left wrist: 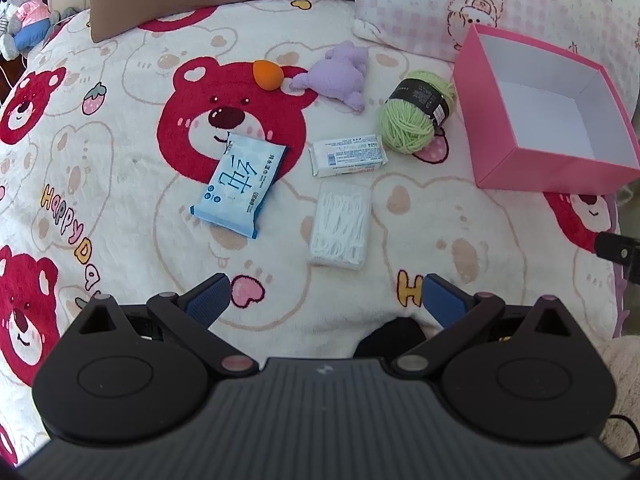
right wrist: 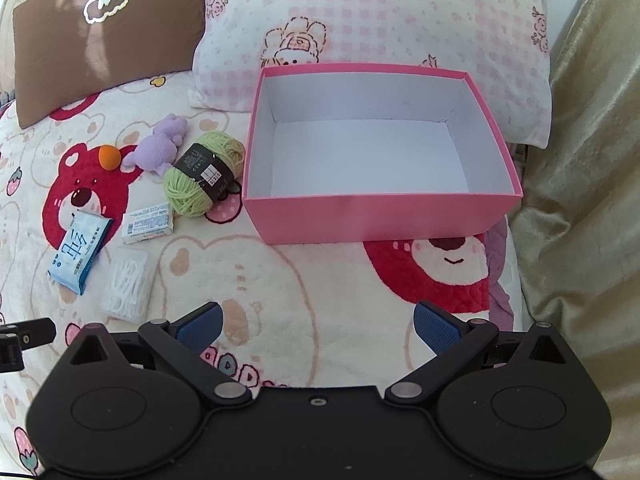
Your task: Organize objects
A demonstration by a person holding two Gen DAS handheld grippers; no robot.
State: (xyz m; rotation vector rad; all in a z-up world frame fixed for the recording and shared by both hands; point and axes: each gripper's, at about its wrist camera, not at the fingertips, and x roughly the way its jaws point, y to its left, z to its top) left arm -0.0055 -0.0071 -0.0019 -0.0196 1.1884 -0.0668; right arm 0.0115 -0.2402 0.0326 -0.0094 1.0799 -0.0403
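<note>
With both tongs spread wide and empty, the cotton swab pack (left wrist: 340, 226) is seen just above the left tongs (left wrist: 326, 300), long axis running up the frame.

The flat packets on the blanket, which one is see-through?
The packet of white floss picks, nearest the left tongs. You can see its contents; the blue tissue pack and white labelled pack are opaque.

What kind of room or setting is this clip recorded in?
Most likely a bedroom, on a bed: a plush bear-print blanket covers the surface, a pink checked pillow and brown cushion lie at its head, and stuffed toys sit beside it.
</note>
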